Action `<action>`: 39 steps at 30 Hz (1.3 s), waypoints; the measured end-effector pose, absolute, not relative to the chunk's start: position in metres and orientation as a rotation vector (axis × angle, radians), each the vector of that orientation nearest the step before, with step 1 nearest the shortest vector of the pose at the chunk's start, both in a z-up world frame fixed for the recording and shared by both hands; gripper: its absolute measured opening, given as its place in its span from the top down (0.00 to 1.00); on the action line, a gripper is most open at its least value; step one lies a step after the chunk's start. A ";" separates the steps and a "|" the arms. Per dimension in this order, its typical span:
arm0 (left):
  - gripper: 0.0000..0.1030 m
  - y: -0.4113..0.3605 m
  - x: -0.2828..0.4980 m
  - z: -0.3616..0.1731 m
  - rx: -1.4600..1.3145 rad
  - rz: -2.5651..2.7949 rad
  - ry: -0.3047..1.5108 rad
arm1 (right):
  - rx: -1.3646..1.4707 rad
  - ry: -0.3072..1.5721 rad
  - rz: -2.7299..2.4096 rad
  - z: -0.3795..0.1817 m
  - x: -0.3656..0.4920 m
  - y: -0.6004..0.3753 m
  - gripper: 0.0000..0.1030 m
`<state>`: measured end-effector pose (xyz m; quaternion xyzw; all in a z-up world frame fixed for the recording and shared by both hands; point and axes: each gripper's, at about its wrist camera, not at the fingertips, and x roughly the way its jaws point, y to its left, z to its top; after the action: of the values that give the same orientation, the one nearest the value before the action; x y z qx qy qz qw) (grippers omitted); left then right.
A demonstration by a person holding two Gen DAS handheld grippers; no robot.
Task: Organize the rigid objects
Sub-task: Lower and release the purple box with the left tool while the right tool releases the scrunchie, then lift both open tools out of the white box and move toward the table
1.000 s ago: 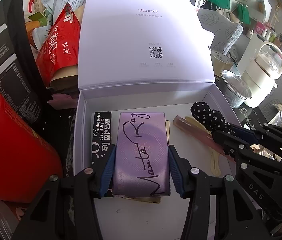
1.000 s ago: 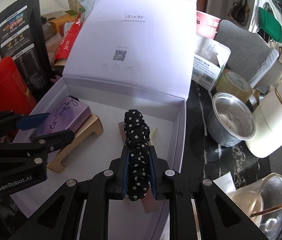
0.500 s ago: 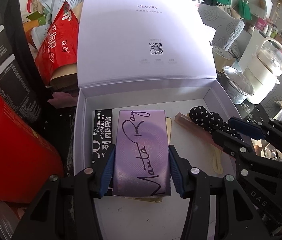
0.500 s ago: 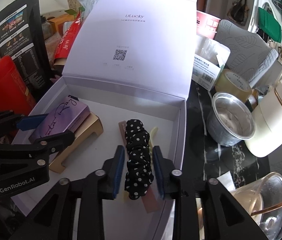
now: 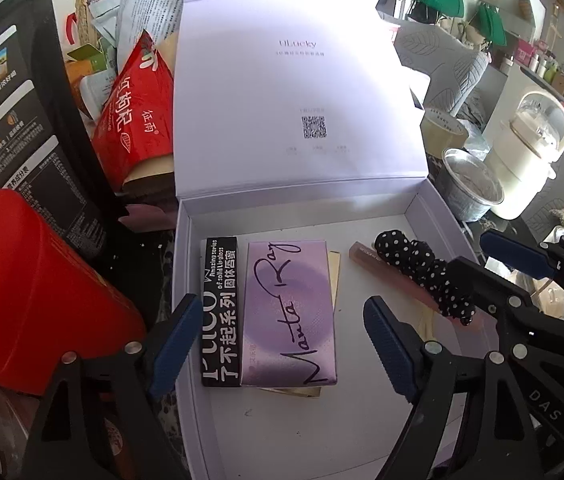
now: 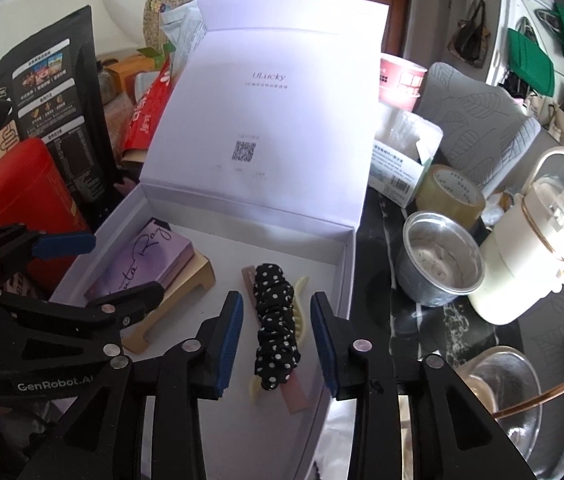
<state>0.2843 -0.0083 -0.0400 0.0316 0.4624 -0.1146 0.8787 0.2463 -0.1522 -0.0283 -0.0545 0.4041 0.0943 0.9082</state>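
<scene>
A white gift box (image 5: 183,280) lies with its lid up. In it a purple "Manta Ray" box (image 5: 290,312) rests on a tan piece (image 6: 185,292), beside a black lip-gloss box (image 5: 219,312). My left gripper (image 5: 279,346) straddles the purple box, its jaws opening wide, pads clear of it. At the right side of the box a black polka-dot scrunchie (image 6: 273,320) lies over a pink bar (image 6: 294,392) and a cream hair clip (image 6: 302,312). My right gripper (image 6: 275,340) hangs over the scrunchie, jaws opening, neither pad touching it.
Left of the gift box stand a red canister (image 5: 33,300), a black pouch (image 5: 9,120) and a red snack bag (image 5: 133,120). To its right are a metal cup (image 6: 438,268), a tape roll (image 6: 450,192), a white kettle (image 6: 538,240) and a glass bowl (image 6: 502,392).
The left jaws have spread off the purple box, which stays put. The right jaws have let go of the scrunchie and lifted a little; it now lies in the box.
</scene>
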 end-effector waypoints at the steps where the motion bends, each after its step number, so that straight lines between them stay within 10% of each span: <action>1: 0.20 -0.007 0.283 -0.038 0.057 -0.242 0.964 | -0.110 0.832 0.193 -0.027 0.246 -0.153 0.65; 39: 0.19 0.003 0.170 0.052 0.046 -0.157 0.760 | -0.087 0.664 0.197 0.053 0.144 -0.171 0.61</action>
<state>0.1701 0.0032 0.0522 0.0223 0.3705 -0.0764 0.9254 0.1439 -0.1714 0.0526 -0.0426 0.3253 0.0966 0.9397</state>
